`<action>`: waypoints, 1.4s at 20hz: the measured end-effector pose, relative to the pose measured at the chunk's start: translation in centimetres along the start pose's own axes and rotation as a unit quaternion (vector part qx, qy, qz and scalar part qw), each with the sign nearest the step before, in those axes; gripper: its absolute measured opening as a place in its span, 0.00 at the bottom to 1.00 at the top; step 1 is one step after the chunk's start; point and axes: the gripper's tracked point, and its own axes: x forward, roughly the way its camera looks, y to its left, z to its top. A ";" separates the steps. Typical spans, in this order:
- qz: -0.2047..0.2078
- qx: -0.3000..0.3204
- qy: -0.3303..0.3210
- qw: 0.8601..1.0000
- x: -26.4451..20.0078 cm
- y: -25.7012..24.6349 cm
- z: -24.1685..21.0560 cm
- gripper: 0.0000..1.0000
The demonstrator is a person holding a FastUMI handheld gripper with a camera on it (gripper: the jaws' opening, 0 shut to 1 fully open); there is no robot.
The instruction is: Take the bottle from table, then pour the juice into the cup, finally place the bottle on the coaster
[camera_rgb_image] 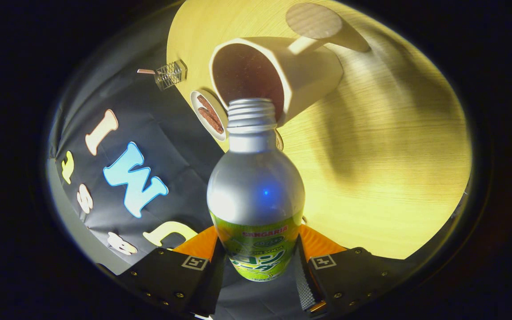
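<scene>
— What's the claw doing?

— The gripper (256,262) has both fingers pressed against the lower, labelled part of the bottle (256,195), one on each side, so it is clamped on it.

— And the bottle itself?

— Silver body, green label, cap off (you can see the bare threads on the neck). It is tilted over, and its open mouth sits right at the rim of the cup (278,75).

— The cup?

— Pale, with a handle, dark inside, standing on the light wooden table (380,169) just beyond the bottle's mouth.

— Anything else on the table?

— A round coaster (314,20) past the cup, a small plate (208,114) holding brown pieces beside the cup, and a little clear box (170,74) farther off near the table's edge.
</scene>
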 end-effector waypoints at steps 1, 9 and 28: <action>-0.001 -0.001 0.000 1.000 -0.1 0.1 0.2 0.69; -0.024 0.010 0.023 0.999 0.0 0.1 -1.0 0.69; -0.045 -0.216 -0.095 0.971 1.1 -2.6 1.9 0.69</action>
